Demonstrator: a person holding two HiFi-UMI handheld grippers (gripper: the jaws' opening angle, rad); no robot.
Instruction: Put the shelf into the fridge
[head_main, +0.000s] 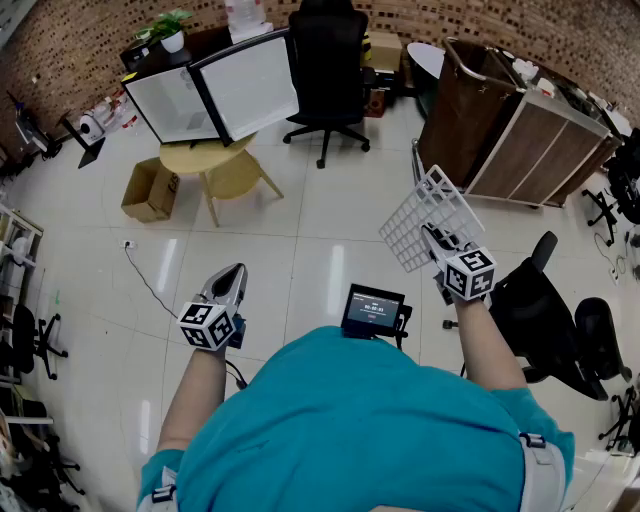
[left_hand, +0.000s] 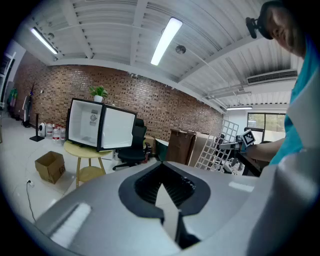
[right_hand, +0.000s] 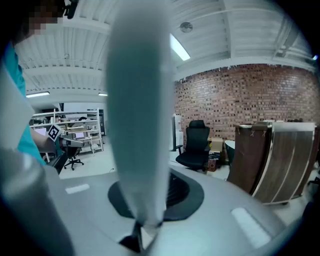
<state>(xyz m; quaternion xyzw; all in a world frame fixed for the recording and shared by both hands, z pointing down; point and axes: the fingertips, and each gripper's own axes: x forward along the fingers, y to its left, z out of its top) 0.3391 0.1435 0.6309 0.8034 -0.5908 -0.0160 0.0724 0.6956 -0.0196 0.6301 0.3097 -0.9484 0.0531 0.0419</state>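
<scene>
i have the right gripper (head_main: 432, 236) clenched on the white wire shelf (head_main: 415, 222), gripping it at its near edge. the shelf stands up and tilts away from me, out over the tiled floor (head_main: 320, 230) on the right side of the room. in the right gripper view it shows only as a broad blurred white band that rises from between the jaws, and the jaws press on it from both sides.

my left gripper (head_main: 236, 271) is out in front on the left, level, with its jaws together and nothing between them. it is well apart from the shelf.

the fridge (head_main: 178, 105) is at the far left, a small white box with a black frame, standing on a round yellow desk (head_main: 205, 160). its door (head_main: 250, 85) is swung open to the right and the inside looks white and bare. a potted plant (head_main: 166, 30) stands on top of it.

a cardboard box (head_main: 150, 190) lies on the floor just left of the desk. a black office chair (head_main: 326, 70) stands just right of the fridge door, and a brown wooden cabinet (head_main: 520, 140) is at the far right. the shelf is well apart from the fridge.
</scene>
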